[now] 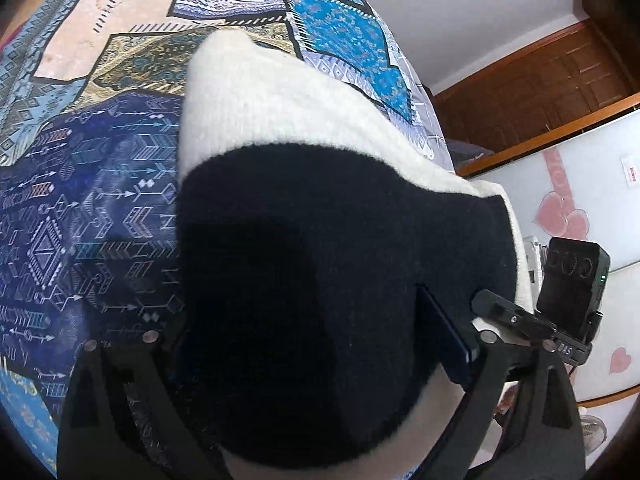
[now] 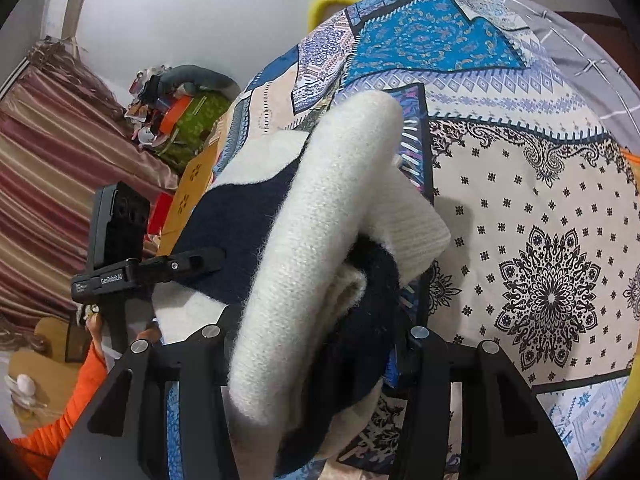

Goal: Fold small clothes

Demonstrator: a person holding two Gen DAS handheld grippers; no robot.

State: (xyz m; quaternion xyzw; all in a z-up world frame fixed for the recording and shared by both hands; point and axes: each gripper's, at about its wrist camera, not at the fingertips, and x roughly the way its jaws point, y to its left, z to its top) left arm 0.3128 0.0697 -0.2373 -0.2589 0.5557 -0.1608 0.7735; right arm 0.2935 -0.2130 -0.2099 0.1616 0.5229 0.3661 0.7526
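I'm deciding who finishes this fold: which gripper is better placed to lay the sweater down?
Right. The right gripper is clamped on the bunched cream-and-navy sweater above the bedspread; the left gripper stands wide open, gripping nothing.

A patchwork bedspread (image 2: 520,168) covers the bed, with white walls (image 2: 180,12), a striped curtain (image 2: 52,168) and a brown wooden door (image 1: 552,80) around it.

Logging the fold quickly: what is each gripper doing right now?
Left gripper: open, fingers spread around the black-and-white sweater, not pressing it.
Right gripper: shut on the bunched sweater.
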